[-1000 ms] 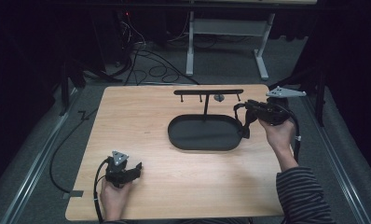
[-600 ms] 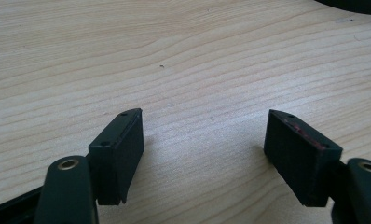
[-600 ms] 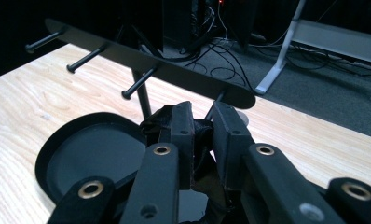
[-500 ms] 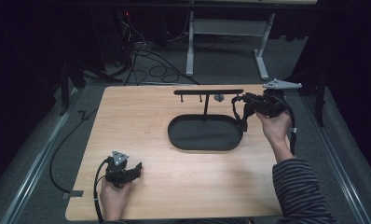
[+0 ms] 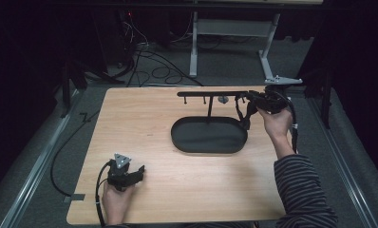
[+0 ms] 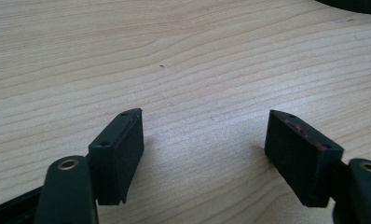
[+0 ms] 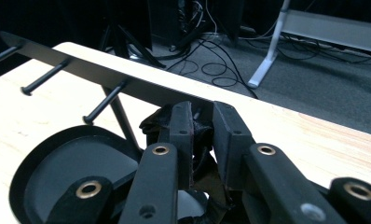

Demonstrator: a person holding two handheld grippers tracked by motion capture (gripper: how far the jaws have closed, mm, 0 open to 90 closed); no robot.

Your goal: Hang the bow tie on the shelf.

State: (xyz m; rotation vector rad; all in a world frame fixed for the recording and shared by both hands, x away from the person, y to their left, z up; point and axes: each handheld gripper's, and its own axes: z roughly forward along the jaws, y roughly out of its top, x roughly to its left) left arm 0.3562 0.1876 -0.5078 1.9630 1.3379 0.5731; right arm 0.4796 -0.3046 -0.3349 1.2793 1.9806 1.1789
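A black stand has an oval base (image 5: 208, 137) and a thin post that carries a horizontal bar (image 5: 211, 93) with short pegs. My right gripper (image 5: 251, 100) is at the bar's right end, shut on a black crumpled, strap-like item (image 5: 244, 114) that dangles over the base's right edge. In the right gripper view the item (image 7: 200, 128) is pinched between the jaws of my right gripper (image 7: 203, 116), just below the bar (image 7: 95, 70), with the base (image 7: 58, 163) lower left. My left gripper (image 5: 138, 172) rests on the table at the front left, and the left gripper view shows that gripper (image 6: 204, 135) open and empty.
The wooden table (image 5: 144, 128) has bare room between the stand and the left hand. A small grey piece (image 5: 222, 99) hangs under the bar. Cables and desk legs (image 5: 193, 47) lie on the floor behind the table. A cable trails off the front left edge.
The right hand has carried the black item away from the person and up, to the right end of the bar. The left gripper has stayed put.
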